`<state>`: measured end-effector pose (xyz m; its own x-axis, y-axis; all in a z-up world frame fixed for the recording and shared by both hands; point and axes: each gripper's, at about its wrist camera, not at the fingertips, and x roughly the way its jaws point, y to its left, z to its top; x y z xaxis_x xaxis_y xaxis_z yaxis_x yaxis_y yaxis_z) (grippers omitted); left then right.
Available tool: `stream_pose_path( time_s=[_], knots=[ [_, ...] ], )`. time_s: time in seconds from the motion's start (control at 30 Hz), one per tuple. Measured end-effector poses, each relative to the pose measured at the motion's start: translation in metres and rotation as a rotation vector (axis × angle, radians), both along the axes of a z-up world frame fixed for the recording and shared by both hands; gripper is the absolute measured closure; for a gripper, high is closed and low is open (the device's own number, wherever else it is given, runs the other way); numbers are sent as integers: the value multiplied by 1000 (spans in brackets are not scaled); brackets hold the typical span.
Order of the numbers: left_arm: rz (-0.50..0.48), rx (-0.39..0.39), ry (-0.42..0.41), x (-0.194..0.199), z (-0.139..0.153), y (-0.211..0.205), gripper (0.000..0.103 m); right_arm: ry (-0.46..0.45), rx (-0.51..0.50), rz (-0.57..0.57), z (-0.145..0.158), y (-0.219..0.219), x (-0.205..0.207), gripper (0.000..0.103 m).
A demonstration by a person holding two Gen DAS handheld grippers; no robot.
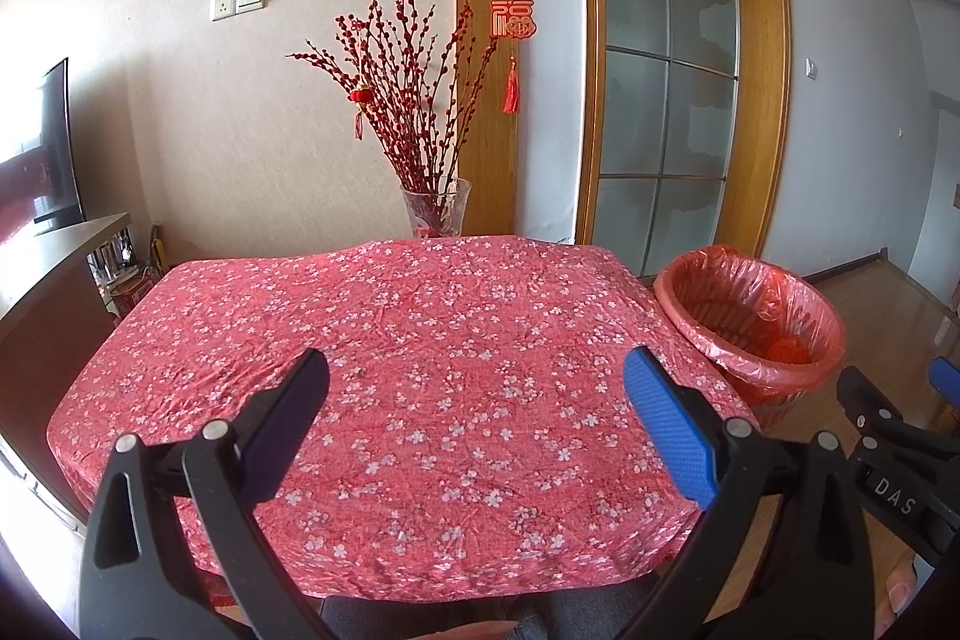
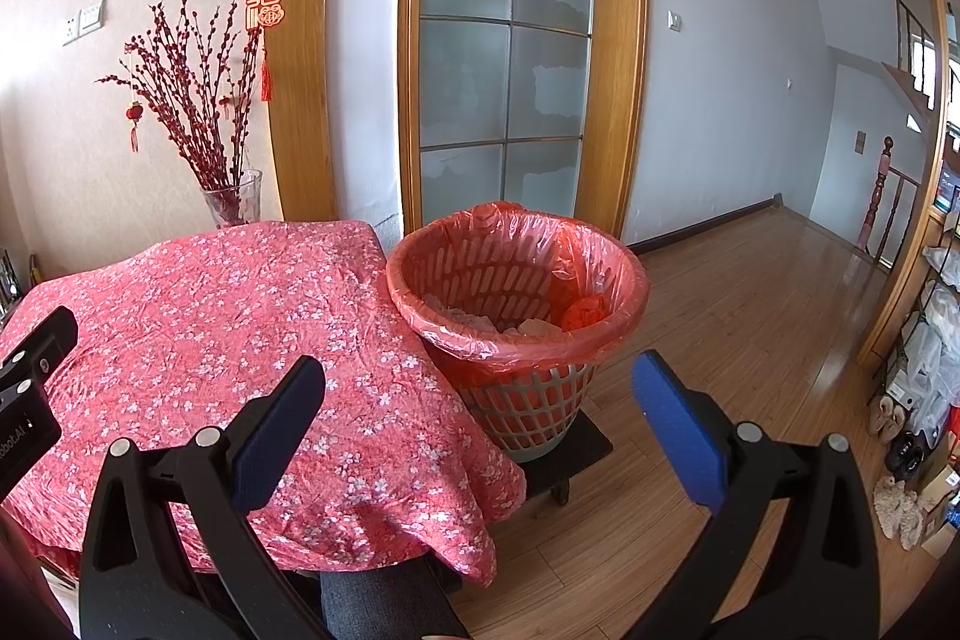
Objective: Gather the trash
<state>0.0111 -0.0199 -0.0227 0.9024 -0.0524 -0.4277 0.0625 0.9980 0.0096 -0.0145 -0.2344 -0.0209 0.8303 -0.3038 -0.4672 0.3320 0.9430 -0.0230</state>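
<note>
Both grippers empty over the table, bin alongside.

Left gripper (image 1: pixel 477 382) and right gripper (image 2: pixel 480 388) hold their jaws wide, gripping nothing. The red-lined bin (image 2: pixel 516 280), with trash (image 2: pixel 585 313) inside, touches the floral tablecloth (image 1: pixel 420 340) edge; a vase (image 1: pixel 435 211) of red branches stands behind.

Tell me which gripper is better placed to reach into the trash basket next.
Right, probably. The right gripper is open and looks almost straight at the trash basket beside the table. The left gripper, also open, faces the tablecloth, with the basket off to its right.
</note>
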Motion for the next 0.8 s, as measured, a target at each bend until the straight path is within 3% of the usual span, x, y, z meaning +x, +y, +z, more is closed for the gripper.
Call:
stream_pose_path(
  time_s=[0.8],
  knots=[
    [-1, 4, 4, 3, 2, 2, 6, 4, -1, 3, -2, 2, 1, 2]
  ],
)
